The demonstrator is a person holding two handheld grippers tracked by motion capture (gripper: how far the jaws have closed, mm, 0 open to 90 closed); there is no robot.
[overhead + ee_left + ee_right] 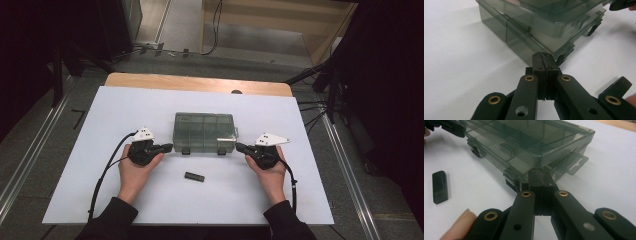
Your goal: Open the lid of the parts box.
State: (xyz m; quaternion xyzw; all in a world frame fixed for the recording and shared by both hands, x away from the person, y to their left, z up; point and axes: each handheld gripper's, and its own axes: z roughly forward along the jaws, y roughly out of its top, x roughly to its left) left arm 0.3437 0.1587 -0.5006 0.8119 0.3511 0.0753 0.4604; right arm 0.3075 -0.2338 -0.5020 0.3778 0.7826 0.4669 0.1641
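Note:
A smoky translucent compartment box (pixel 204 132) lies lid-down in the middle of the white board, two dark latches on its near side. My left gripper (pixel 168 147) is shut, its tip at the box's near left corner. In the left gripper view the closed jaws (pixel 544 58) meet the box (pixel 534 27) at its lower corner with nothing between them. My right gripper (pixel 239 147) is shut as well, at the near right corner. The right gripper view has its tip (pixel 540 173) against the box (pixel 529 142) beside a latch. A small black block (pixel 194 176) lies loose in front of the box.
The white board (pixel 110 175) covers a wooden table (pixel 150 80), with floor rails and cables around it. The black block (pixel 439 186) lies left of my right gripper. A hanging tab (pixel 576 165) juts from the box's end. Open board lies on both sides.

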